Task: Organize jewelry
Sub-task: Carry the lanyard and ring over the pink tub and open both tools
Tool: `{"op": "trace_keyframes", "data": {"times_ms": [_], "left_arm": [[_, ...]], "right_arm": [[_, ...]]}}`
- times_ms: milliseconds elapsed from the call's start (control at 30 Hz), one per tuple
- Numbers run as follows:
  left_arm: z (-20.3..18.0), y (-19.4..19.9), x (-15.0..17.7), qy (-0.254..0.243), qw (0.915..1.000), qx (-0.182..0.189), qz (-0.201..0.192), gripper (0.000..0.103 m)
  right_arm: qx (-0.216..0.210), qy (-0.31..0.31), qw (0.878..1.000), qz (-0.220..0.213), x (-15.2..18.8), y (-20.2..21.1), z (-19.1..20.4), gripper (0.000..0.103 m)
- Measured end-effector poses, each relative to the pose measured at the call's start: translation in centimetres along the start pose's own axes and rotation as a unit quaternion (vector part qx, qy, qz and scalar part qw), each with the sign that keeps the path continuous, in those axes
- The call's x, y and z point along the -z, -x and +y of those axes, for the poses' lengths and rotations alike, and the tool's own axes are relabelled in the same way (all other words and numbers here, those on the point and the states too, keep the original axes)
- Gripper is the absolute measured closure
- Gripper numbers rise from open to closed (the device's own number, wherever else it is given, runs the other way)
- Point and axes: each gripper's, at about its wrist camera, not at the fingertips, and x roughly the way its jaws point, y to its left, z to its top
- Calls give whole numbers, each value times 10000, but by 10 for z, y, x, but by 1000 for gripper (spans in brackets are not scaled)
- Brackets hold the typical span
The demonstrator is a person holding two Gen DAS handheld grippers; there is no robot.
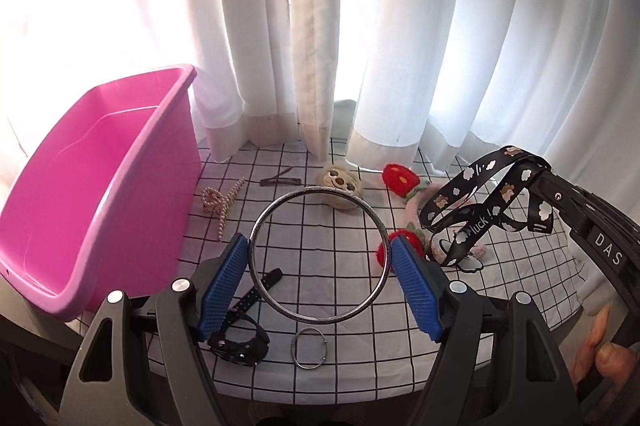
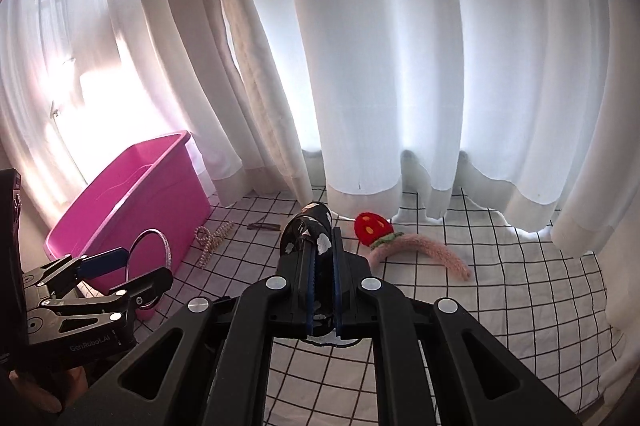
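Left wrist view: left gripper (image 1: 319, 258) clamps bangle (image 1: 319, 255) upright; right gripper (image 2: 323, 258) pinches ribbon (image 2: 310, 230).

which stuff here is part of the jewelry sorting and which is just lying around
Part of the job:
- large metal bangle, held by left gripper
- black printed ribbon, held by right gripper
- pink bin
- pearl clip
- small ring bracelet

Lying about:
- white curtains
- checked cloth
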Motion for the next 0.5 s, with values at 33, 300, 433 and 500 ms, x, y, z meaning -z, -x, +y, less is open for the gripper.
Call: {"op": "trace_keyframes", "data": {"times_ms": [33,300,433,500], "left_arm": [[8,5,-5,47,10000,-22,-77,32],[77,46,-45,405,9962,-364,-679,32],[121,58,-60,613,9925,-612,-862,32],[144,63,-66,715,9900,-760,-948,32]], "right_arm": [[-58,62,9999,-53,-7,-1,9,96],[-646,563,9953,-459,-64,-14,92,96],[-982,829,9897,-627,-89,-26,141,96],[-1158,948,9863,-692,-103,-32,167,96]]}}
